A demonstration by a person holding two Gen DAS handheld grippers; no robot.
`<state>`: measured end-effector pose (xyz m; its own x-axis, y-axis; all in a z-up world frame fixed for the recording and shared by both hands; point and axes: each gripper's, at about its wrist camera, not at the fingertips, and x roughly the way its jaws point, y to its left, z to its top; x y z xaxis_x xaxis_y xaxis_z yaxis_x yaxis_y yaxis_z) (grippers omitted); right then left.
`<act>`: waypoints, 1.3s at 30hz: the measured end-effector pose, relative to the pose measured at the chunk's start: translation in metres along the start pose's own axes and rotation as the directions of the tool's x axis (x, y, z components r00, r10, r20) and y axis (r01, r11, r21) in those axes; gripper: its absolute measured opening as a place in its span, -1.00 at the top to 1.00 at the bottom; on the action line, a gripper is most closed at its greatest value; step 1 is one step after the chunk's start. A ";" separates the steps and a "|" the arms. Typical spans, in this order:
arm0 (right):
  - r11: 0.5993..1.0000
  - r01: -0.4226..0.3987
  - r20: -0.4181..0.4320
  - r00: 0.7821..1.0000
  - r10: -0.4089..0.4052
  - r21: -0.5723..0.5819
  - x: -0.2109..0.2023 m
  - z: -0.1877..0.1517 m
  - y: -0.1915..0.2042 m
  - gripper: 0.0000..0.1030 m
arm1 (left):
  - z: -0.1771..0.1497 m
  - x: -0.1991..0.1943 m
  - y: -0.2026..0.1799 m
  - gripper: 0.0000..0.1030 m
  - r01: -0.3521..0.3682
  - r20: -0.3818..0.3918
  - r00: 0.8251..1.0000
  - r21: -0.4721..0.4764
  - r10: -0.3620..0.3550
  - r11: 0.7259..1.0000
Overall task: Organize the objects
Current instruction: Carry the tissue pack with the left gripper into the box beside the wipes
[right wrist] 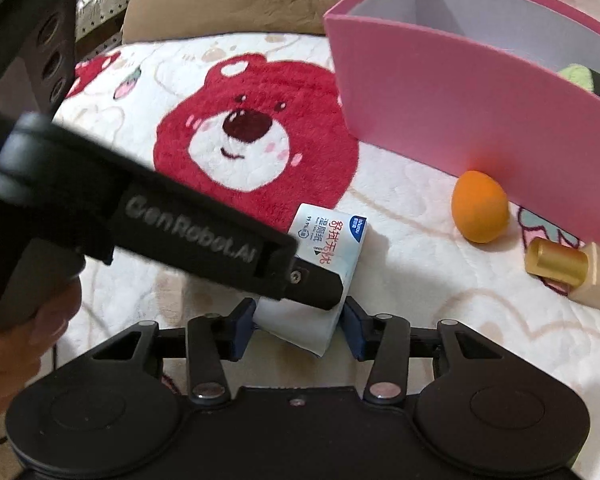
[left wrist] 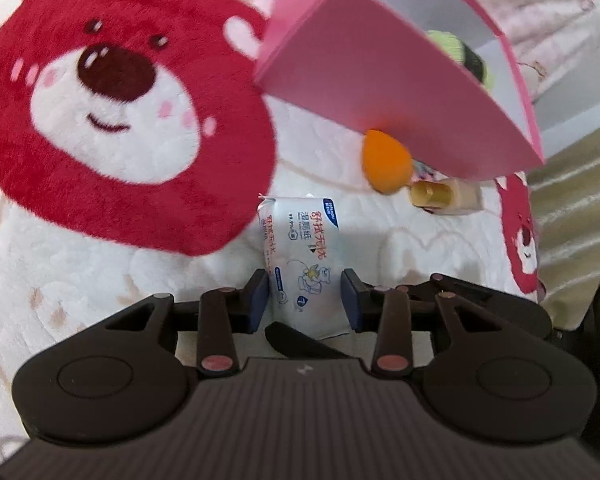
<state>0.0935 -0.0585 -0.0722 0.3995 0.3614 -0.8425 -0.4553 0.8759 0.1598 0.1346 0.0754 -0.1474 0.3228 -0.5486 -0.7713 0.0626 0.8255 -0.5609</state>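
A white wet-wipes packet (left wrist: 300, 248) (right wrist: 332, 236) lies on the bear blanket. In the left wrist view my left gripper (left wrist: 304, 304) is shut on its near end, a blue pad against each side. The right wrist view shows that left gripper (right wrist: 320, 290) reaching in from the left, its dark fingertip lying over the packet. My right gripper (right wrist: 298, 326) has the same packet's lower end between its pads, which touch both sides. A pink box (left wrist: 380, 80) (right wrist: 460, 112) stands beyond, open on top.
An orange egg-shaped sponge (left wrist: 386, 162) (right wrist: 480, 208) and a gold-capped bottle (left wrist: 444, 196) (right wrist: 560, 268) lie against the box. A green item (right wrist: 576, 74) sits inside it. A red bear face (right wrist: 252, 132) marks the blanket. A person's hand (right wrist: 28, 340) holds the left gripper.
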 end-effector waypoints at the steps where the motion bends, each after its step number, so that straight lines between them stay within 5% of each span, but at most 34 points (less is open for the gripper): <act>1: 1.000 -0.002 0.004 1.000 0.002 0.006 -0.005 0.001 -0.001 0.01 | -0.001 -0.004 -0.004 0.30 0.002 0.007 1.000 0.016 -0.002 1.000; 15: 0.998 -0.011 0.174 0.985 -0.001 0.066 -0.122 0.044 -0.013 0.01 | 0.032 -0.092 -0.098 0.33 0.025 0.123 0.991 0.174 -0.046 0.984; 20: 0.993 -0.025 0.164 0.986 0.005 0.117 -0.138 0.080 -0.039 0.01 | 0.078 -0.092 -0.126 0.32 0.031 0.050 0.998 0.186 -0.041 0.982; 24: 0.988 -0.025 0.116 0.993 0.007 0.153 -0.133 0.106 -0.072 0.02 | 0.111 -0.073 -0.142 0.34 0.046 -0.012 0.999 0.162 -0.045 0.986; 30: 0.978 -0.009 0.010 1.000 0.007 0.208 -0.104 0.137 -0.115 0.03 | 0.154 -0.025 -0.152 0.34 -0.024 -0.087 0.996 0.121 0.035 0.992; 39: 0.934 -0.087 -0.094 0.987 0.127 0.347 -0.035 0.146 -0.164 0.03 | 0.182 0.034 -0.126 0.36 -0.106 -0.180 0.977 0.043 0.112 0.993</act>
<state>0.2704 -0.1682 0.0056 0.2619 0.4380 -0.8600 -0.1838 0.8974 0.4011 0.3099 -0.0232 -0.0483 0.1522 -0.4678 -0.8706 0.0691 0.8838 -0.4628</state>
